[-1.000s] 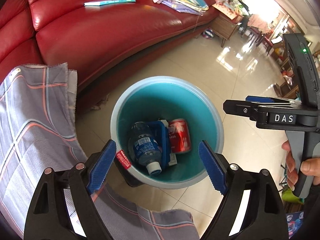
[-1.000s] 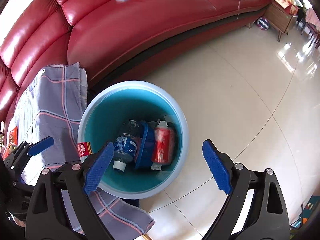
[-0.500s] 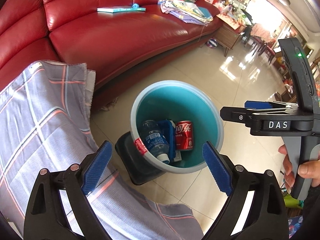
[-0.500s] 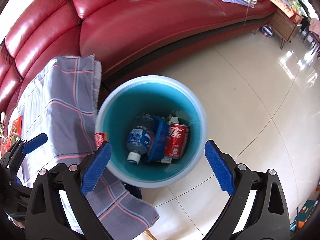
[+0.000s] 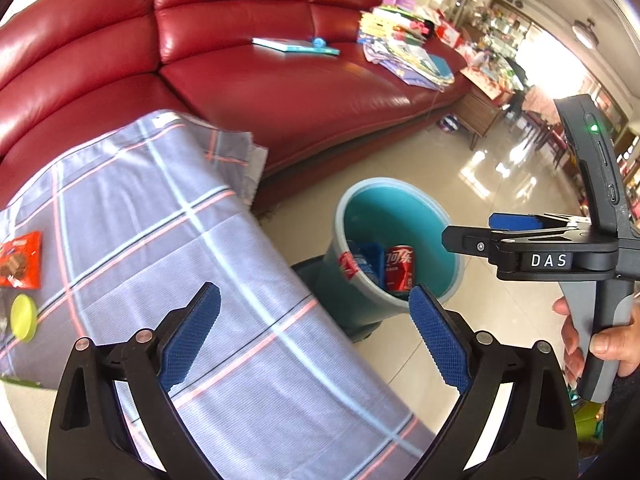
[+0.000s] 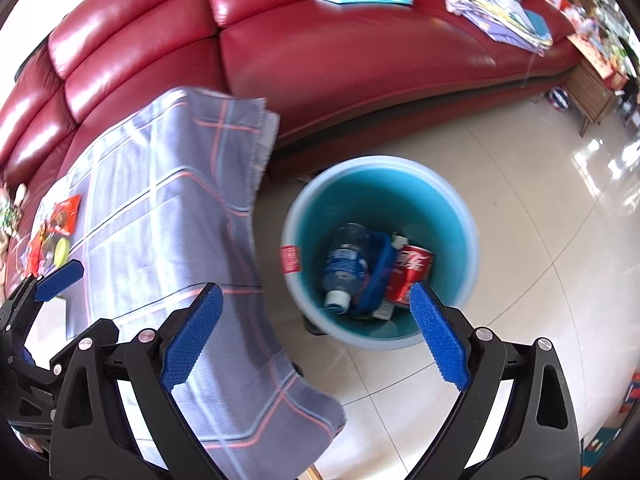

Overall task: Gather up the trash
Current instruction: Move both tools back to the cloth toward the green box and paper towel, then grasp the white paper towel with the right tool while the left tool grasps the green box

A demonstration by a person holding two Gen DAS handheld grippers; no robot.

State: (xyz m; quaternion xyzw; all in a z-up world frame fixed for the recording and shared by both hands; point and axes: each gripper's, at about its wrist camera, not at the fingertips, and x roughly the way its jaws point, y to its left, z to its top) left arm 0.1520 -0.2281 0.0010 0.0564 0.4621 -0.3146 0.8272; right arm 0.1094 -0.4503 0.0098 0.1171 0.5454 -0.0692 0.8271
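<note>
A teal trash bin [image 6: 452, 216] stands on the tiled floor beside a table covered by a grey plaid cloth [image 6: 168, 224]. Inside lie a plastic bottle [image 6: 346, 268], a blue tray [image 6: 378, 276] and a red soda can [image 6: 412, 272]. The bin also shows in the left wrist view [image 5: 404, 216], with the can [image 5: 399, 268]. My left gripper [image 5: 316, 338] is open and empty above the cloth [image 5: 160, 248]. My right gripper [image 6: 316, 336] is open and empty above the bin's near rim. A red snack wrapper [image 5: 20, 260] and a yellow lid [image 5: 23, 317] lie on the cloth at far left.
A red leather sofa [image 5: 280, 92] runs behind the table and bin, with a book [image 5: 296, 45] and a pile of papers [image 5: 404, 56] on it. A wooden side table [image 5: 480, 112] stands at the sofa's end. More wrappers [image 6: 56, 224] lie at the table's left.
Both grippers have pulled back and swung left, away from above the bin toward the table. The bin now sits to the right and the cloth fills more of each view. Both stay open.
</note>
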